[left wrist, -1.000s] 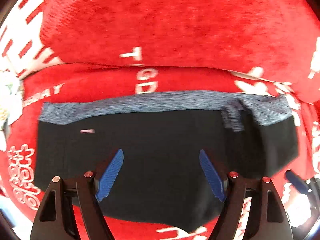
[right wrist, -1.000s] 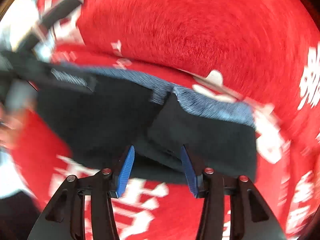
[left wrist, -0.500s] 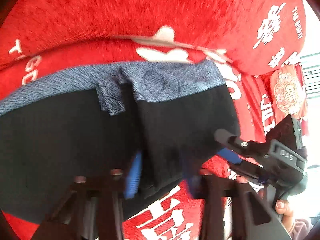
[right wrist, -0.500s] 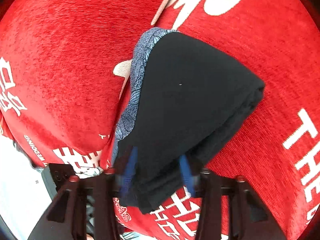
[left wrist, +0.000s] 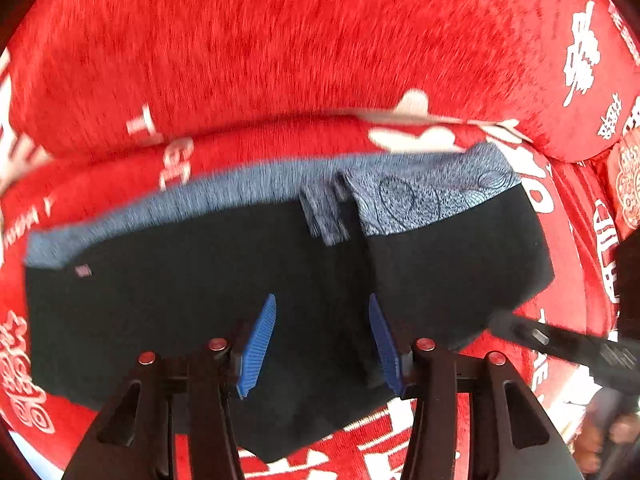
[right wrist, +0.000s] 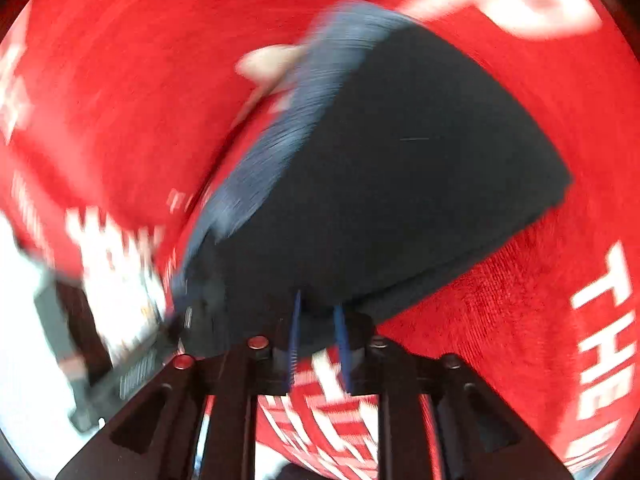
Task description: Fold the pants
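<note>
Over the pants [left wrist: 192, 304], left claw [left wrist: 322, 344] spread; right claw [right wrist: 316, 344] pinching their edge.

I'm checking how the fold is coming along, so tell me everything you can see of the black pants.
The black pants are soft, matte fabric with a blue-grey patterned waistband along the far edge. They lie on a red plush cover with white lettering. The right portion is folded over, making a thicker layered stack. A small pale tag shows near the left end. The left claw is open over the middle; the right claw is nearly closed at the stack's near edge, though blur hides whether it grips.
</note>
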`<state>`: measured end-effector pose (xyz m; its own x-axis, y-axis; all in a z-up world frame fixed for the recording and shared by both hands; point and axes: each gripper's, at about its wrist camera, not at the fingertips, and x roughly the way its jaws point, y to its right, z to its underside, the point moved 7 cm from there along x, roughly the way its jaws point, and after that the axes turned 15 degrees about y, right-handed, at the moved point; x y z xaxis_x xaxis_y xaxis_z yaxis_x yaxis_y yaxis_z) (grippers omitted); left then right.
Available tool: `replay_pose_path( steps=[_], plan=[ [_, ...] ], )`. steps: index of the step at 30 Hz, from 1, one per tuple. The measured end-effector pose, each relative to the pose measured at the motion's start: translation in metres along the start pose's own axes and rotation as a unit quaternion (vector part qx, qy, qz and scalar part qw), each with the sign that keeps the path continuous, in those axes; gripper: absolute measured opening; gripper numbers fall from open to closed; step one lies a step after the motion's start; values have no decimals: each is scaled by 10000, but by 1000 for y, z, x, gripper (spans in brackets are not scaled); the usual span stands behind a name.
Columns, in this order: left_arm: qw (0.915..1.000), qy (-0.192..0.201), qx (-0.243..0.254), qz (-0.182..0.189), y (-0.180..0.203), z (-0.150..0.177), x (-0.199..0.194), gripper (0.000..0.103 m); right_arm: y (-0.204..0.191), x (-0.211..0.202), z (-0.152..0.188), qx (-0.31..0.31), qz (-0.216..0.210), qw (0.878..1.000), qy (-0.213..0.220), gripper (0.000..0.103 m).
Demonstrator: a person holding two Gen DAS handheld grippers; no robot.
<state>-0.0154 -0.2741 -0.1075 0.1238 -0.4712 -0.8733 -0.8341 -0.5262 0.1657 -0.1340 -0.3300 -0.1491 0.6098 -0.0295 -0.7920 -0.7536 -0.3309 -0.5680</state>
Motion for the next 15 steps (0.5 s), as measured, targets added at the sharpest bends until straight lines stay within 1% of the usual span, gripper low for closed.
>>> replay_pose_path(
  steps=[1, 2, 3, 4, 5, 7, 8, 9, 10, 11, 12, 13, 14, 15],
  plan=[
    [10000, 47, 23, 33, 2, -5, -2, 50, -12, -10, -2, -330, -108, 9994, 46, 21],
    [9999, 83, 53, 55, 6, -10, -3, 50, -24, -22, -9, -698, -176, 9972, 221, 21],
    [9998, 116, 97, 99, 12, -15, -4, 50, -31, -34, -21, -1026, -98, 9935, 481, 21],
    [9997, 145, 142, 129, 19, -20, -4, 50, -33, -40, -34, -1182, 27, 9908, 664, 21],
    [9996, 171, 182, 148, 26, -24, -2, 50, -28, -43, -58, -1220, 244, 9883, 886, 21],
    [9993, 137, 256, 239, 44, -30, 10, 50, -20, -35, -87, -1040, 364, 9887, 1021, 21],
    [9992, 106, 307, 227, 50, -30, 18, 50, -13, -22, -107, -904, 392, 9893, 1080, 20],
    [9992, 93, 353, 153, 55, -29, 27, 50, -7, -16, -116, -881, 440, 9891, 1096, 20],
    [9991, 68, 428, -43, 54, -26, 38, 50, 1, -9, -123, -900, 549, 9885, 1084, 20],
    [9989, 20, 437, -157, 53, -22, 45, 50, 11, 11, -128, -1013, 735, 9875, 954, 20],
    [9989, -80, 386, -263, 47, -16, 52, 50, 18, 25, -127, -1071, 826, 9874, 821, 20],
    [9992, -194, 261, -232, 41, -9, 56, 50, 27, 38, -123, -1066, 940, 9877, 651, 20],
    [9997, -182, 106, -118, 34, -4, 53, 50, 34, 49, -119, -931, 918, 9896, 598, 20],
    [9998, -138, 116, -105, 31, -2, 48, 50, 32, 47, -118, -813, 782, 9897, 881, 20]
  ],
)
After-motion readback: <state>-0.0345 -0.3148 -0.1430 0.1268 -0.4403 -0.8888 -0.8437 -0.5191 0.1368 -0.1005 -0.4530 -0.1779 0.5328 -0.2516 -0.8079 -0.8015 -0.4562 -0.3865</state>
